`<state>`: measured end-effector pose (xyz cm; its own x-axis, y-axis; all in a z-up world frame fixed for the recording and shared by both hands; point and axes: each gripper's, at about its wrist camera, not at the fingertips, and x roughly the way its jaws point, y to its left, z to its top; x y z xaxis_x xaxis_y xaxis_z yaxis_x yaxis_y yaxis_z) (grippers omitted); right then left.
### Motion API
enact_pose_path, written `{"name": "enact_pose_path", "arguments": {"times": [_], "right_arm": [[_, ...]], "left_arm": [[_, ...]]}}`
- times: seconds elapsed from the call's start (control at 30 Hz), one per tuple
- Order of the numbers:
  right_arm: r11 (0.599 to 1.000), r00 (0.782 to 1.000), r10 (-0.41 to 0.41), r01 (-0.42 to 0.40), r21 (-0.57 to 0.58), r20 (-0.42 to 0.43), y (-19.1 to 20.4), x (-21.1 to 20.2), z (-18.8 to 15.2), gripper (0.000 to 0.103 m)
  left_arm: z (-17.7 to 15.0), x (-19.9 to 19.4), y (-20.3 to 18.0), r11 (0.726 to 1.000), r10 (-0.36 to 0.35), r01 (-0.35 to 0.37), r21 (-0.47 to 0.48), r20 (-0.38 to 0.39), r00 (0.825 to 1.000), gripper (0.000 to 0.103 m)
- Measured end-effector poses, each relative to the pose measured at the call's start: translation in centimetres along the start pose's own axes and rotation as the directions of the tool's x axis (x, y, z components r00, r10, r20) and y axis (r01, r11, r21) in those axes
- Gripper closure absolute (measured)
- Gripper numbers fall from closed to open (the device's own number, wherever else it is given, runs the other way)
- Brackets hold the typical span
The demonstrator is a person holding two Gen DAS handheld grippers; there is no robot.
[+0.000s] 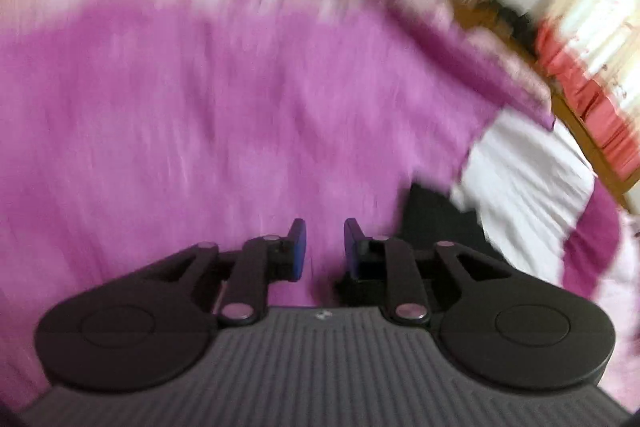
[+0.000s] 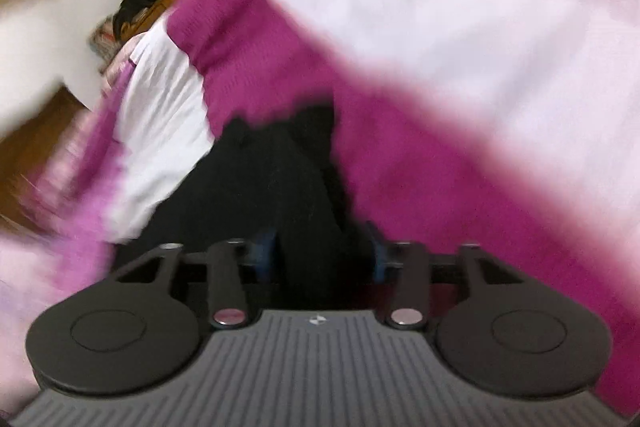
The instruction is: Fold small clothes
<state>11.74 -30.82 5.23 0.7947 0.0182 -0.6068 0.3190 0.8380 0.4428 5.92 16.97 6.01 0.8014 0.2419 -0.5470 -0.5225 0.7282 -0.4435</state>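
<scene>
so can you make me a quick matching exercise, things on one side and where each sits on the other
Things
1 black garment
2 white cloth
3 pink cover
4 wooden floor

Places
a fills most of the left wrist view
b straight ahead of the right gripper, in line with its jaws
c right beside the black garment in both views
d brown strip past the cover's edge

Pairs: 1-b, 2-c, 3-a, 4-d
</scene>
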Motion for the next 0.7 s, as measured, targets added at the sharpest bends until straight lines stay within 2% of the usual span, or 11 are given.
{"name": "enact_pose_path", "arguments": {"times": [0.03, 0.1, 0.13, 0.2, 0.27, 0.33, 0.37, 0.47, 0.57, 0.63, 0.7], "right_arm": [[0.985, 0.991, -0.067, 0.084, -0.151, 0.117, 1.9, -1.0, 0.1, 0.040], [0.911, 0.947, -0.082, 0.197, -0.363, 0.310, 4.8, -2.1, 0.0, 0.040], [0.891, 0.941, -0.042, 0.187, -0.413, 0.334, 5.6, -2.1, 0.1, 0.040], [0.893, 0.973, 0.089, 0.016, -0.449, 0.213, 6.0, -0.9, 0.3, 0.040], [0.910, 0.994, 0.089, -0.058, -0.410, 0.057, 5.5, 1.3, -0.2, 0.041], [0.926, 0.997, -0.079, 0.066, -0.373, -0.018, 3.9, 3.7, -0.8, 0.041], [0.942, 0.990, -0.132, 0.106, -0.320, -0.059, 2.2, 4.7, -0.6, 0.041], [0.990, 0.990, -0.072, 0.057, -0.128, -0.122, -0.8, 4.5, 1.5, 0.042], [0.997, 0.995, -0.064, 0.061, -0.044, -0.081, -2.5, 3.1, 2.6, 0.036], [0.995, 0.991, 0.033, -0.021, 0.094, -0.132, -4.0, 3.1, 3.4, 0.011], [0.967, 0.973, 0.157, -0.117, 0.228, -0.169, -5.5, 3.2, 3.7, 0.000]], "left_arm": [[0.5, -0.4, -1.3, 0.996, -0.040, 0.036, 0.081, 0.048, 0.998, 0.081], [1.0, -0.7, -4.3, 0.950, -0.206, 0.187, 0.250, 0.051, 0.977, 0.080], [0.8, -0.6, -5.9, 0.909, -0.254, 0.231, 0.346, 0.022, 0.967, 0.077], [-0.4, 0.5, -8.4, 0.859, -0.226, 0.219, 0.462, -0.041, 0.973, 0.078], [-1.4, 3.1, -8.8, 0.888, -0.135, 0.189, 0.420, -0.156, 0.978, 0.078], [-2.0, 5.9, -7.4, 0.934, -0.059, 0.147, 0.325, -0.266, 0.962, 0.078], [-2.2, 6.6, -6.1, 0.950, -0.039, 0.118, 0.288, -0.266, 0.963, 0.078], [-2.0, 6.6, -2.6, 0.986, -0.095, 0.120, 0.116, -0.203, 0.974, 0.078], [-1.6, 4.9, -3.3, 0.978, -0.074, 0.095, 0.184, -0.114, 0.991, 0.083], [-0.8, 3.2, -4.2, 0.960, -0.205, 0.219, 0.174, -0.091, 0.974, 0.082], [-0.7, 1.4, -6.2, 0.913, -0.325, 0.338, 0.227, -0.095, 0.941, 0.081]]}}
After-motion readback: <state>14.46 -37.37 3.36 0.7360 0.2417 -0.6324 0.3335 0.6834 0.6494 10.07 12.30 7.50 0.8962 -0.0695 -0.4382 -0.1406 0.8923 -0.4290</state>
